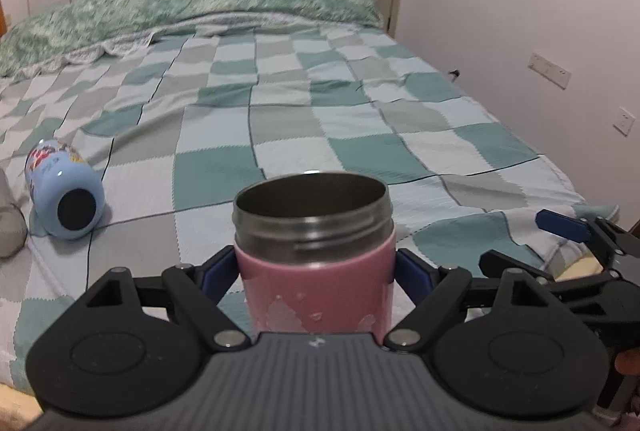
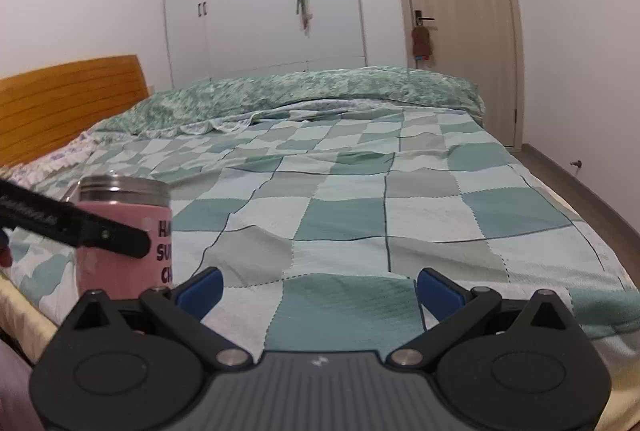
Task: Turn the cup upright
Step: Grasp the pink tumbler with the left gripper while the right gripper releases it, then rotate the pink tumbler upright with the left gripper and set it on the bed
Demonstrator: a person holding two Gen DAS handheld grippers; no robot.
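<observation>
A pink cup with a steel rim stands upright, mouth up, between the blue pads of my left gripper, which is shut on its body. It also shows in the right wrist view at the left, with a left gripper finger across it. My right gripper is open and empty over the checked bedspread. It shows in the left wrist view at the far right.
A light blue bottle lies on its side at the left of the bed. A rumpled green quilt lies along the far side. A wooden headboard stands left, a wall with sockets right.
</observation>
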